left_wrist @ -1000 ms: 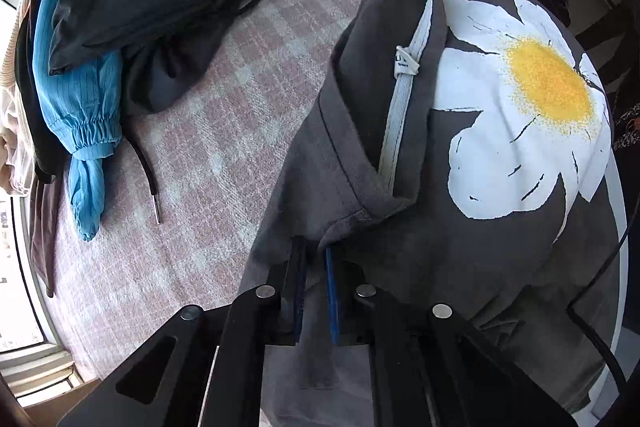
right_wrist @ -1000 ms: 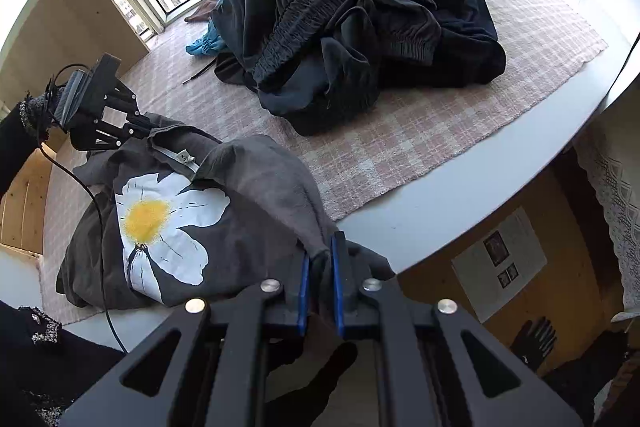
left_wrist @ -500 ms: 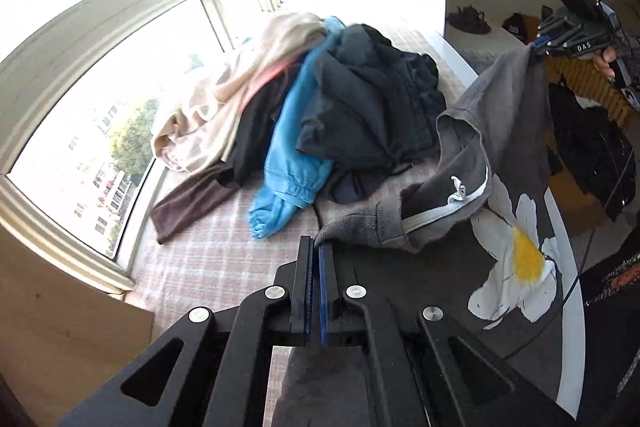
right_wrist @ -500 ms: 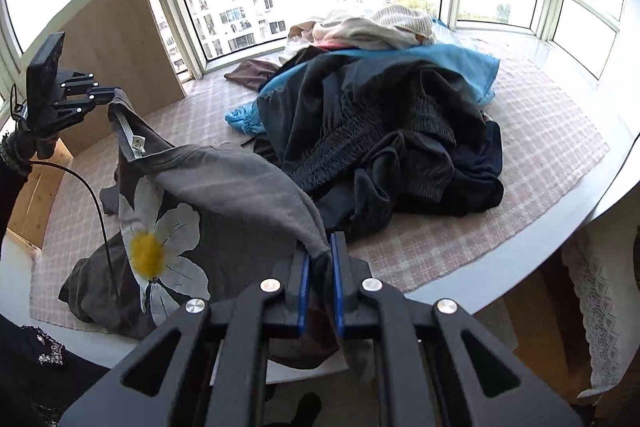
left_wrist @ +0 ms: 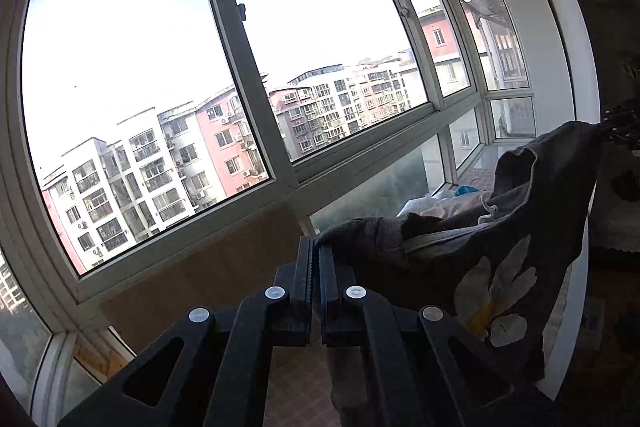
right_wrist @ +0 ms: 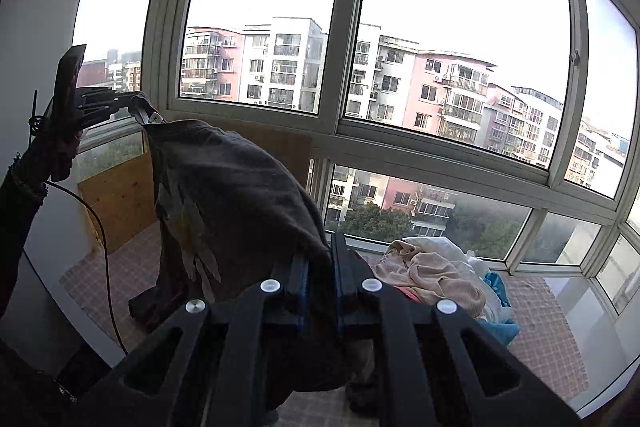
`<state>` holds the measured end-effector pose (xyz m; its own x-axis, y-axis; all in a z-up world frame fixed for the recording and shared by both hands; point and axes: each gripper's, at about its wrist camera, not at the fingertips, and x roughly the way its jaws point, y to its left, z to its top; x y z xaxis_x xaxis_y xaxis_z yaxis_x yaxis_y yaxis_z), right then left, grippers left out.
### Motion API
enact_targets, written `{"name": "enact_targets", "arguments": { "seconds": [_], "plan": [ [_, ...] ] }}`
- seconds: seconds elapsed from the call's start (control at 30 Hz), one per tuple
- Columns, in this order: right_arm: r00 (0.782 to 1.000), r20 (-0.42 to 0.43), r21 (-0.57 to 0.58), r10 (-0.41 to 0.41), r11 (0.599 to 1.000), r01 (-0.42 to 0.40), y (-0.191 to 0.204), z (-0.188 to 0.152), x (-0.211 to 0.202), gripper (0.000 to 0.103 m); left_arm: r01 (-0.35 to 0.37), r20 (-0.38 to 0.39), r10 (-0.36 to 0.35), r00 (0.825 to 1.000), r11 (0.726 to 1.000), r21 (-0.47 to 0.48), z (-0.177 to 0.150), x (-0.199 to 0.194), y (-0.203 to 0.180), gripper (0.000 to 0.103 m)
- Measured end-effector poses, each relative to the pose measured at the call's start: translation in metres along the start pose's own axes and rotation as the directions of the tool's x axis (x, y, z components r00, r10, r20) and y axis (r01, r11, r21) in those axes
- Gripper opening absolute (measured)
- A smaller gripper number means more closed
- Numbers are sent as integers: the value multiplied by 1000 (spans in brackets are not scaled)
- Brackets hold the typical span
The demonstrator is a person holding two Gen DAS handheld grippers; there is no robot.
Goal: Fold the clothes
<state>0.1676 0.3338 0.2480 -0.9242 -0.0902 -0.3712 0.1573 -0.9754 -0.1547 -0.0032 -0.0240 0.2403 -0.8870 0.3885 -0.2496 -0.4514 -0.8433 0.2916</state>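
Your left claw (left_wrist: 316, 259) and right claw (right_wrist: 320, 259) each clamp shoulder of grey daisy shirt (right_wrist: 236, 195). Second ago shirt lay bunched on checked mat (right_wrist: 540, 343); now lifted, hanging before window (left_wrist: 132, 75). Ready, likely, for shake-out and flat lay-down.

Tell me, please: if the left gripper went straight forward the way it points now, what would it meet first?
Probably the window. The left gripper, shut on the grey shirt, points at the glass with nothing visible between; depth is unclear.
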Motion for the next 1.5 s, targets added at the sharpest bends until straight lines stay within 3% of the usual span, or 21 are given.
{"name": "enact_targets", "arguments": {
  "seconds": [0.13, 0.3, 0.43, 0.53, 0.67, 0.77, 0.83, 0.93, 1.03, 1.07, 1.13, 1.17, 1.23, 1.3, 1.37, 1.4, 1.43, 1.47, 1.5],
  "plan": [
    [995, 81, -69, 62, 996, -56, 30, 30, -44, 9, -109, 35, 110, 993, 993, -39, 22, -71, 14, 2],
    [981, 157, -106, 112, 990, -96, 49, 54, -85, 9, -215, 72, 215, 974, 977, 1, 47, -133, 11, 2],
    [970, 207, -118, 125, 988, -102, 52, 73, -99, 9, -275, 93, 271, 958, 961, 34, 65, -153, 14, 2],
    [967, 230, -113, 112, 990, -88, 50, 85, -93, 9, -279, 98, 274, 957, 960, 41, 76, -146, 23, 2],
    [971, 212, -75, 106, 993, -91, 40, 91, -50, 9, -272, 64, 268, 961, 960, 60, 77, -106, 45, 2],
    [985, 139, -20, 102, 995, -100, 27, 85, 20, 9, -247, -17, 248, 968, 966, 75, 59, -55, 64, 2],
    [991, 88, 17, 101, 995, -103, 19, 81, 68, 9, -223, -88, 230, 969, 972, 80, 37, -3, 77, 2],
    [995, -35, 80, 93, 993, -90, 7, 63, 161, 9, -220, -181, 232, 956, 972, 84, -8, 83, 98, 0],
    [981, -159, 148, 113, 985, -90, -4, 28, 255, 9, -143, -271, 147, 951, 989, 32, -64, 166, 112, 0],
    [972, -223, 126, 76, 991, -48, -3, 6, 289, 9, -113, -312, 115, 943, 993, 24, -87, 194, 111, 0],
    [938, -346, 74, -2, 997, 30, -1, -39, 356, 9, -44, -401, 40, 915, 999, 1, -138, 246, 104, 0],
    [906, -421, 46, -40, 997, 65, -4, -69, 388, 9, -1, -447, -6, 895, 1000, -14, -168, 266, 95, 0],
    [809, -583, 18, -73, 995, 102, -16, -138, 441, 9, 71, -532, -82, 843, 997, -41, -229, 288, 69, 1],
    [695, -711, -17, -105, 991, 131, -30, -204, 484, 10, 131, -618, -152, 771, 988, -80, -290, 304, 50, 4],
    [611, -782, -42, -122, 989, 144, -45, -258, 486, 10, 179, -702, -211, 680, 976, -120, -346, 302, 24, 5],
    [584, -804, -31, -114, 988, 150, -56, -275, 485, 10, 197, -737, -227, 636, 972, -129, -371, 307, 17, 6],
    [575, -813, -8, -92, 989, 146, -59, -285, 484, 11, 216, -764, -234, 602, 968, -127, -390, 310, 10, 9],
    [567, -821, 13, -70, 990, 142, -62, -293, 483, 11, 234, -787, -237, 569, 965, -121, -407, 313, 2, 10],
    [565, -823, 20, -57, 991, 129, -61, -296, 481, 12, 252, -797, -251, 550, 959, -129, -418, 313, -2, 11]
  ]
}}
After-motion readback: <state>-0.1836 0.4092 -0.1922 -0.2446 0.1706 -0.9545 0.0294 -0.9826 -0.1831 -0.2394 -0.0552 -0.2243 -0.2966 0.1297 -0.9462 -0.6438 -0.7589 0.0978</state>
